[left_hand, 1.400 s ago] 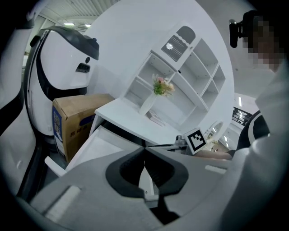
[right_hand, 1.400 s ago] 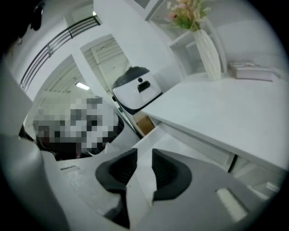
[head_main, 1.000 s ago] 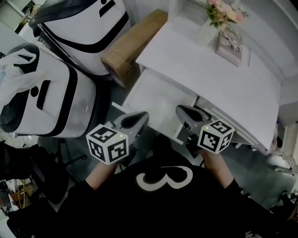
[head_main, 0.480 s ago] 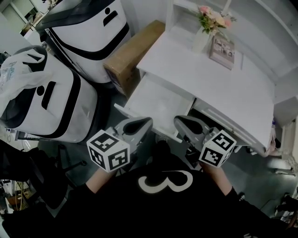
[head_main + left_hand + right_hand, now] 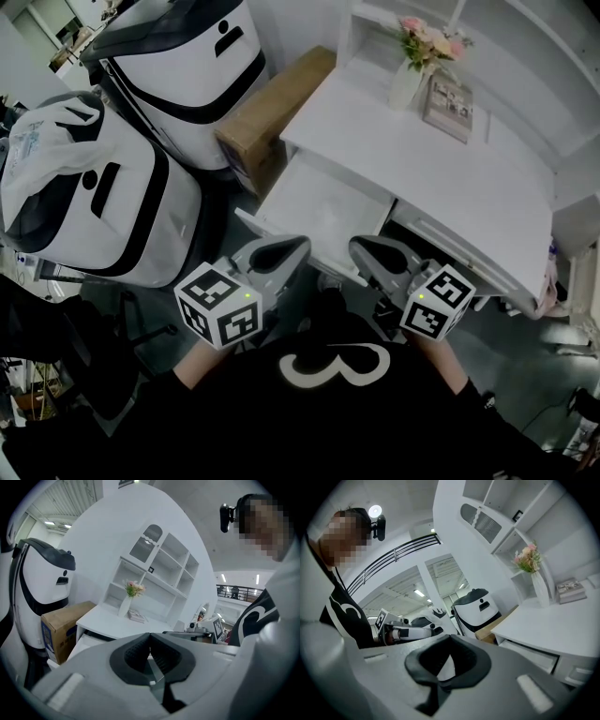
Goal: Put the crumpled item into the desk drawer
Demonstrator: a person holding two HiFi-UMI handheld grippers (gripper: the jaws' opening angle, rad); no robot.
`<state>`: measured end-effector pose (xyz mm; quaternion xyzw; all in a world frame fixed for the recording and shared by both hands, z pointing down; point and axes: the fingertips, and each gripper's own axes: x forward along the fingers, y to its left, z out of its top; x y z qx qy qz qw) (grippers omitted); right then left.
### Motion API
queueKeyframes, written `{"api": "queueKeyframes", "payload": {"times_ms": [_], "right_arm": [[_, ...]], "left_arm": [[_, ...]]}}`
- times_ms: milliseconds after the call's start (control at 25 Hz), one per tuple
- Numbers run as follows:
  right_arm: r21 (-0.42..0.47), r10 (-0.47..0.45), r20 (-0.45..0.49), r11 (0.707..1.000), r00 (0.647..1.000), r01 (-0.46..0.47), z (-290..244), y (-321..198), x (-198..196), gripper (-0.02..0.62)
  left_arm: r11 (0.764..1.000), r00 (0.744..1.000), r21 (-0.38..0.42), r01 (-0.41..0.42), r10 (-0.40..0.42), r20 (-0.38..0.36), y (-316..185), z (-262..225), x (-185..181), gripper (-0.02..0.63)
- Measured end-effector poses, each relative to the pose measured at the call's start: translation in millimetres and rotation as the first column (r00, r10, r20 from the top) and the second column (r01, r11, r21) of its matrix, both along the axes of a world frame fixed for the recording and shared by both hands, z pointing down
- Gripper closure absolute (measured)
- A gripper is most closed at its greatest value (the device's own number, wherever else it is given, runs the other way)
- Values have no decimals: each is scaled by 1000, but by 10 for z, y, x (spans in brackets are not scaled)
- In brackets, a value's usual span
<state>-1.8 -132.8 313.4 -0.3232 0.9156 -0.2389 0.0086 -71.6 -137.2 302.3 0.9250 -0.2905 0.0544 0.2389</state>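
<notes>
The white desk [image 5: 441, 178] stands ahead with its drawer [image 5: 314, 202] pulled open on the left side; the inside looks pale and bare. No crumpled item shows in any view. My left gripper [image 5: 284, 249] and right gripper [image 5: 367, 249] are held side by side close to the person's chest, just short of the drawer's front edge. In the left gripper view the left gripper [image 5: 150, 637] has its jaws closed together with nothing between them. The right gripper [image 5: 451, 638] is likewise shut and holds nothing.
A vase of pink flowers [image 5: 413, 66] and a small book [image 5: 449, 99] sit at the desk's back. A cardboard box [image 5: 267, 108] leans by the desk's left side. Two large white and black machines [image 5: 178, 66] [image 5: 89, 211] stand to the left.
The head view has shifted a little, bringing the open drawer more into the middle. Both grippers stay close to the chest, barely moved.
</notes>
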Motion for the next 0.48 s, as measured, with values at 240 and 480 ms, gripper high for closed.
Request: {"api": "queueKeyframes", "payload": {"times_ms": [240, 480], "right_arm": [[6, -8, -5, 1000, 1000, 8, -32, -29, -8, 592], [7, -17, -14, 1000, 1000, 17, -23, -92, -13, 592]], "left_arm": [[1000, 1000, 9, 2, -2, 1, -23, -43, 8, 595], [1000, 1000, 6, 4, -4, 0, -102, -26, 9, 596]]}}
